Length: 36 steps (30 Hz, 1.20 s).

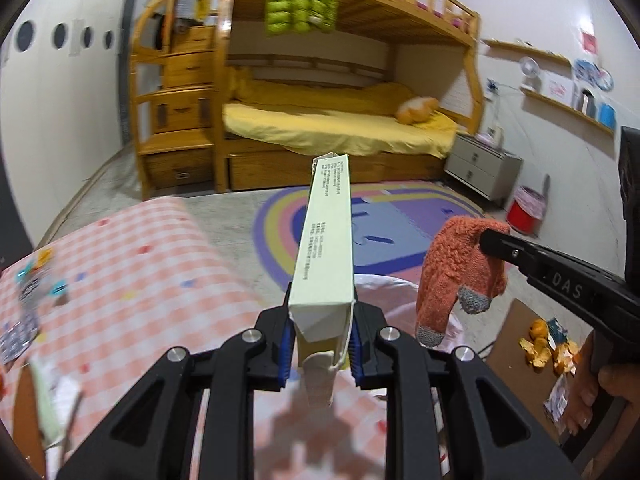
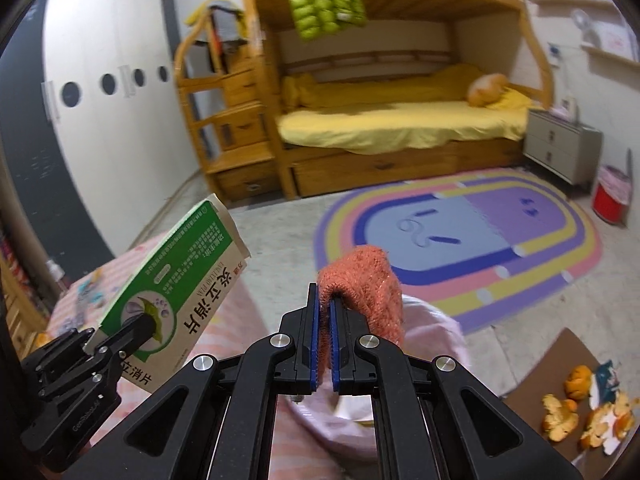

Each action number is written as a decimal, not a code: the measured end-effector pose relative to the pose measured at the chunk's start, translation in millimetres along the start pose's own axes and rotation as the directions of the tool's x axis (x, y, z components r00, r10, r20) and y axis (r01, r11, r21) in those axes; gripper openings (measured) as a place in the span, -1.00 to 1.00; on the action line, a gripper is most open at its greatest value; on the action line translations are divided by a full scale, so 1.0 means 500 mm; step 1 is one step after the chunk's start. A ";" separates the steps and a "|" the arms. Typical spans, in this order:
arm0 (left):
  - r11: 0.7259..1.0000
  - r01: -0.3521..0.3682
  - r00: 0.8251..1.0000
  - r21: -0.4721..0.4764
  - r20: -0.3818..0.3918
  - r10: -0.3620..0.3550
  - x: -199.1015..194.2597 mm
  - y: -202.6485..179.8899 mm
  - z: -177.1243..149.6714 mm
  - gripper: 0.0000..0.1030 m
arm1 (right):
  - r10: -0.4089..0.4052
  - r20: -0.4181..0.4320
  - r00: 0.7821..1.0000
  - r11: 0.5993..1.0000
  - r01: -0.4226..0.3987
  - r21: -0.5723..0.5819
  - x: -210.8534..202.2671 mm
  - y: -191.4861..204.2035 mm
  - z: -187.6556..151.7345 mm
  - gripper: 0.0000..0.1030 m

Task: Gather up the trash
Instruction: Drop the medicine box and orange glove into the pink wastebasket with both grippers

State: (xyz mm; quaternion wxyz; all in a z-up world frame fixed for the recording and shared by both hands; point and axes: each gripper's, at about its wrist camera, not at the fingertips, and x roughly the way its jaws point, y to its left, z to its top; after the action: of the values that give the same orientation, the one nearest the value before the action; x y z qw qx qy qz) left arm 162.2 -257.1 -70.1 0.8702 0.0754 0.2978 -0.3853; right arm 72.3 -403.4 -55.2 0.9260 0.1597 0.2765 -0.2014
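My left gripper (image 1: pixel 320 320) is shut on a long green-and-white medicine box (image 1: pixel 326 240), which sticks out forward, edge-on in the left wrist view. In the right wrist view the same box (image 2: pixel 188 264) shows its printed green face, held by the left gripper (image 2: pixel 136 328) at lower left. My right gripper (image 2: pixel 325 300) is shut on a fuzzy orange glove (image 2: pixel 364 280) that drapes over its right finger. From the left wrist the glove (image 1: pixel 456 264) hangs from the right gripper (image 1: pixel 492 240), grey fingertips down. A pink bag (image 2: pixel 432 328) lies below both grippers.
Orange peels and wrappers (image 2: pixel 576 412) lie on a brown board at lower right. A pink checked tablecloth (image 1: pixel 140 260) with small items covers the table at left. A red bin with a pink liner (image 1: pixel 524 210) stands by the nightstand. A rainbow rug (image 2: pixel 480 232) fronts the bunk bed.
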 end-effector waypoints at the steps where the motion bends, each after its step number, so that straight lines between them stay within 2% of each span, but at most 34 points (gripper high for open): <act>1: 1.000 0.010 1.000 0.006 -0.005 -0.009 0.012 -0.008 0.003 -0.60 | -0.011 -0.010 1.000 1.000 0.012 0.006 0.008 -0.016 -0.001 -0.91; 8: 0.998 0.066 0.997 0.007 -0.049 -0.066 0.096 -0.058 0.022 -0.55 | -0.049 -0.081 0.995 0.999 0.050 0.004 0.070 -0.066 -0.007 -0.87; 9: 0.998 0.063 0.997 0.007 -0.047 -0.062 0.100 -0.060 0.023 -0.49 | -0.051 -0.090 0.995 0.999 0.051 0.003 0.079 -0.070 -0.004 -0.83; 11: 0.998 0.058 0.997 -0.003 -0.045 -0.058 0.100 -0.054 0.024 -0.24 | -0.050 -0.121 0.991 0.999 0.052 0.008 0.096 -0.078 -0.004 -0.80; 12: 0.999 0.047 0.998 -0.013 -0.041 -0.048 0.098 -0.049 0.026 -0.10 | -0.043 -0.129 0.991 0.999 0.045 0.017 0.099 -0.082 -0.006 -0.63; 13: 0.999 0.038 0.999 -0.021 -0.037 -0.039 0.094 -0.043 0.026 -0.07 | -0.032 -0.138 0.990 0.999 0.037 0.033 0.101 -0.083 -0.006 -0.34; 15: 0.999 0.021 0.999 -0.035 -0.030 -0.022 0.084 -0.032 0.030 -0.07 | -0.014 -0.143 0.990 0.998 0.023 0.062 0.096 -0.083 -0.009 -0.05; 20: 0.998 -0.006 1.000 -0.069 0.005 0.007 0.037 0.001 0.037 -0.06 | -0.028 -0.181 0.983 0.998 0.037 0.050 0.087 -0.071 -0.005 -0.01; 26: 0.996 -0.050 0.998 -0.069 0.022 0.051 -0.016 0.035 0.028 -0.05 | 0.001 -0.190 0.982 1.000 0.003 0.020 0.085 -0.036 0.023 0.00; 31: 0.993 -0.092 0.995 -0.068 0.040 0.095 -0.057 0.070 0.022 -0.05 | -0.085 -0.261 0.961 0.996 0.080 -0.031 0.104 -0.016 0.014 0.05; 36: 0.992 -0.096 0.994 -0.078 0.042 0.099 -0.064 0.081 0.024 -0.05 | -0.103 -0.268 0.958 0.995 0.099 -0.031 0.090 -0.026 -0.007 0.07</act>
State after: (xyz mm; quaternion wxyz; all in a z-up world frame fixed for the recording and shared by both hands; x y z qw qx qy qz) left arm 179.7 -213.4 -45.7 0.8968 0.0480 0.2882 -0.3322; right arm 99.1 -426.2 -86.5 0.8696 0.1632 0.4095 -0.2223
